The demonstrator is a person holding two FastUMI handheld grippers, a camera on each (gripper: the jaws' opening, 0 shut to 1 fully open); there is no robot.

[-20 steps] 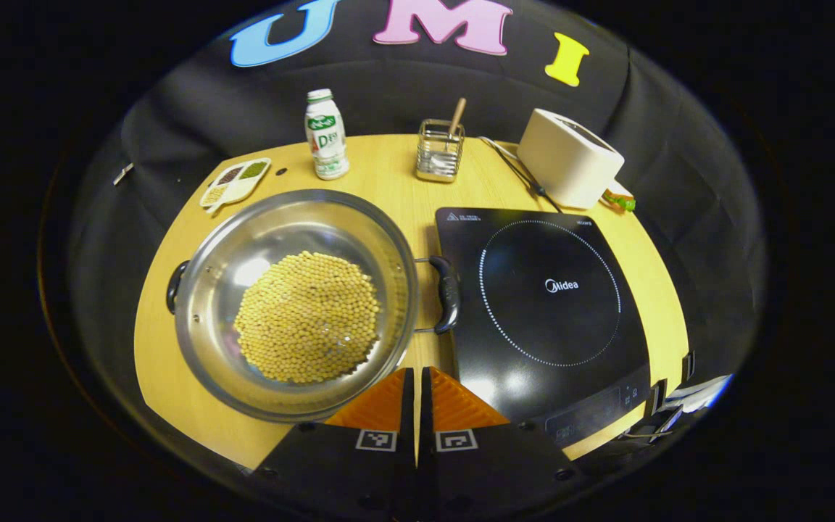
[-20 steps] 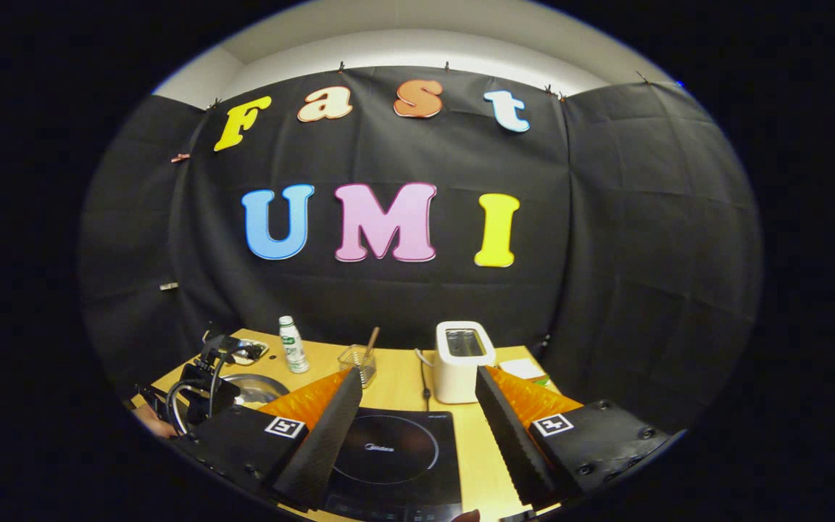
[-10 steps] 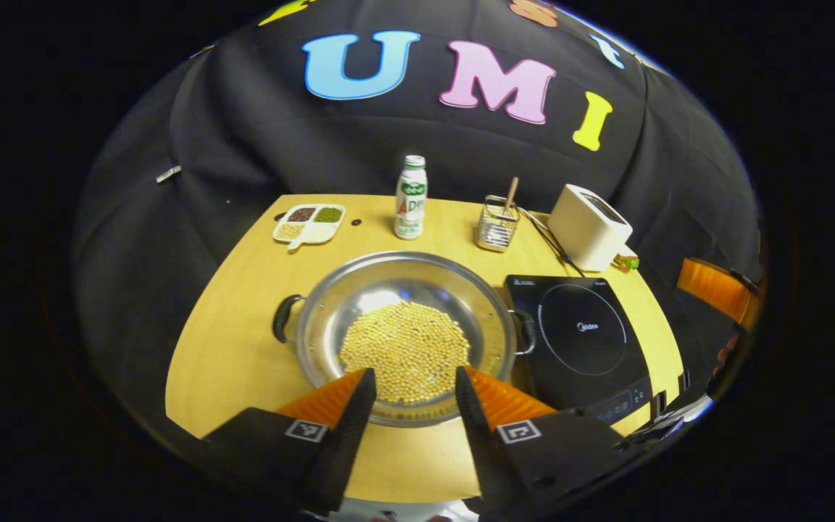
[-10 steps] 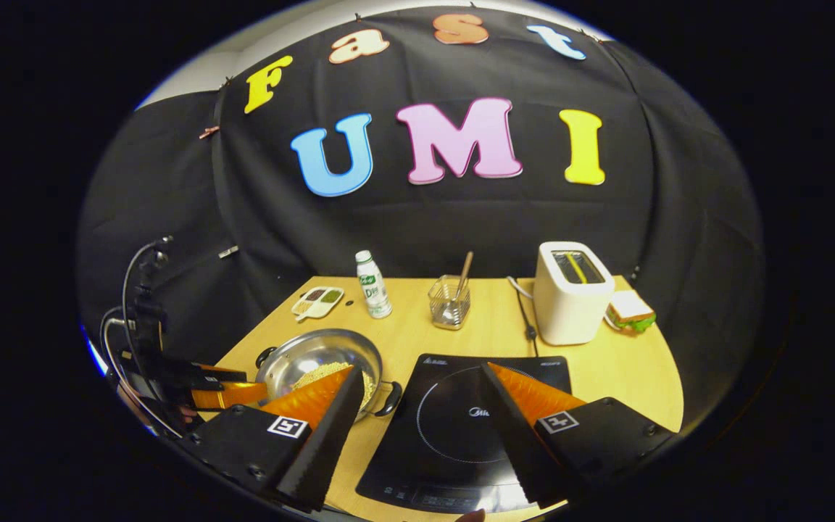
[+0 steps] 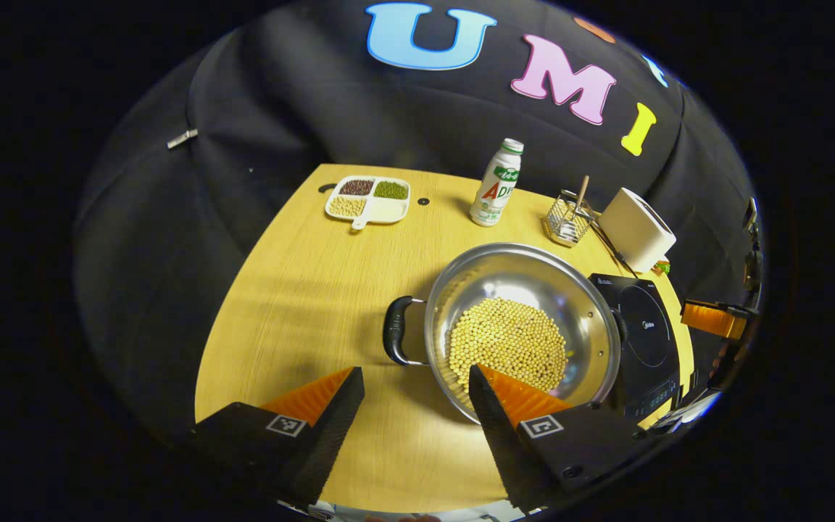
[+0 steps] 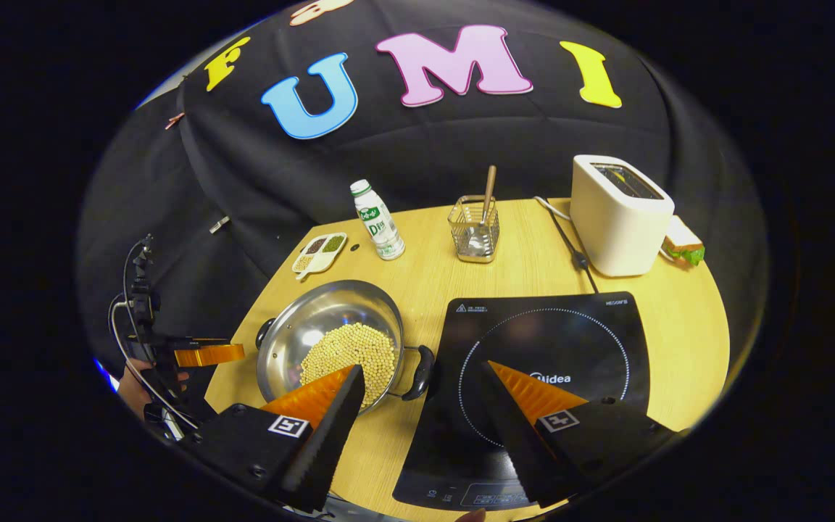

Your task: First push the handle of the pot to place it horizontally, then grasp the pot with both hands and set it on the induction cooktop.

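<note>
A steel pot (image 5: 577,290) (image 6: 301,319) holding yellow beans (image 5: 508,344) sits on the wooden table, its two black handles pointing sideways. In the left gripper view its left handle (image 5: 394,341) lies just ahead of my open left gripper (image 5: 417,373). In the right gripper view the pot's right handle (image 6: 420,373) sits right beside the black induction cooktop (image 6: 533,348) (image 5: 642,333). My right gripper (image 6: 421,373) stands open above the handle and cooktop edge. Farther left in that view is the left gripper (image 6: 200,355), held by a hand.
At the back of the table (image 6: 519,268) stand a divided dish of beans (image 5: 370,197), a white bottle (image 5: 496,185), a wire holder with a stick (image 6: 475,228) and a white toaster (image 6: 619,214) with its cord. A sandwich (image 6: 682,243) lies beside the toaster.
My left gripper opened, drew back and swung left toward the pot's left handle. My right gripper came down and forward over the cooktop and the pot's right handle. The pot has not moved.
</note>
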